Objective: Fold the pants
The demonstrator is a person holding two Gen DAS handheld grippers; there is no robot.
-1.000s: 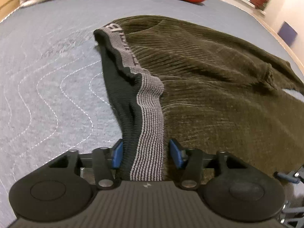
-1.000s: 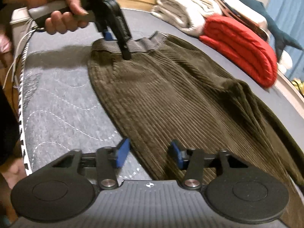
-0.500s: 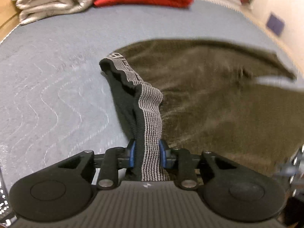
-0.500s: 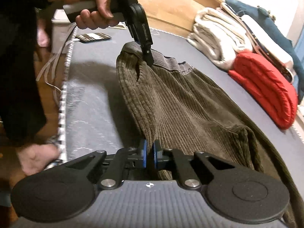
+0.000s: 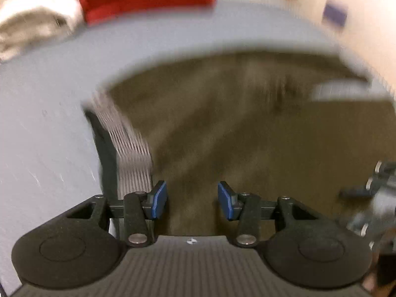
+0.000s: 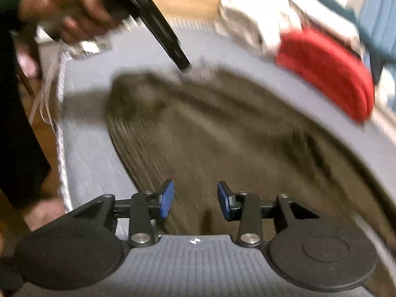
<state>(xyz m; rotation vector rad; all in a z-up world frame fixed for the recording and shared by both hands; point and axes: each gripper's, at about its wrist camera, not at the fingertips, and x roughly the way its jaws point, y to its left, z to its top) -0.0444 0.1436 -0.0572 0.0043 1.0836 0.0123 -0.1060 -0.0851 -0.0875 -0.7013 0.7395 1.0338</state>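
Across the centre of both blurred views, the brown corduroy pants (image 5: 235, 128) lie spread on the grey bed (image 5: 49, 123). Left gripper (image 5: 192, 200) and right gripper (image 6: 195, 201) are released, holding nothing. Risk: the loose fabric may bunch, spoiling the fold.

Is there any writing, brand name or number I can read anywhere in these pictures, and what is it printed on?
No text can be read; both views are blurred by motion.
Pants, striped grey waistband: any lettering is smeared, unreadable.
Left gripper and right gripper, both open: each carries only a small white mark on its body, a symbol, not words.
Red folded cloth: no label visible.
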